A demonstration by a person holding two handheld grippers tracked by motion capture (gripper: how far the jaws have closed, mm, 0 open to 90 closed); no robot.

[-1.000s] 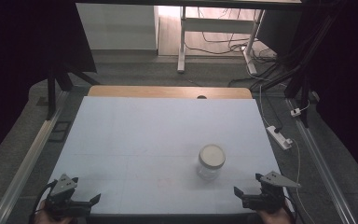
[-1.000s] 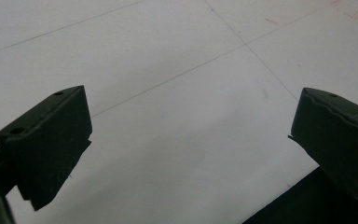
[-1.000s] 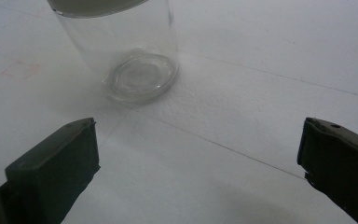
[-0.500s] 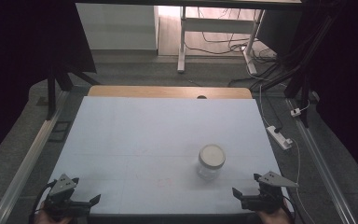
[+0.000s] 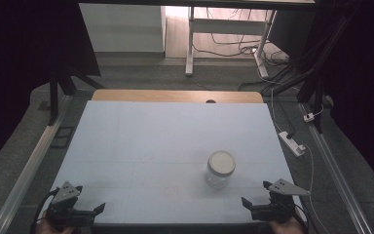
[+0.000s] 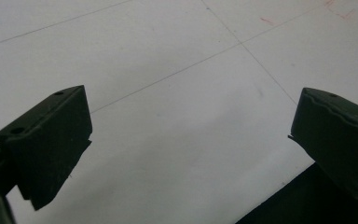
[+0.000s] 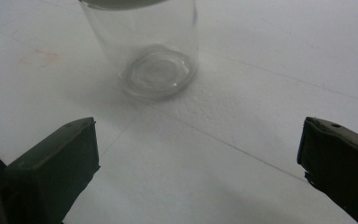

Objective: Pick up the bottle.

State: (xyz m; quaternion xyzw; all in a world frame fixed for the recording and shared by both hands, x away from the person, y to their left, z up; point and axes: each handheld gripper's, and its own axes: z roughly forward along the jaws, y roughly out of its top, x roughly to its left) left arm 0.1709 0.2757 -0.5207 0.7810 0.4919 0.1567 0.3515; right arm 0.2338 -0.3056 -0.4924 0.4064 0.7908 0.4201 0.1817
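Jar [image 5: 220, 169] near right tool [image 5: 253, 204]

The desk [image 5: 141, 146] wears a matt, pale sheet, faintly grainy up close, with a bare wood strip [image 5: 175, 96] along its far edge. The jar [image 5: 220, 170] is clear, glossy glass under a dull whitish lid [image 5: 221, 162]. Each hand-held gripper's jaws look like matt black plastic.
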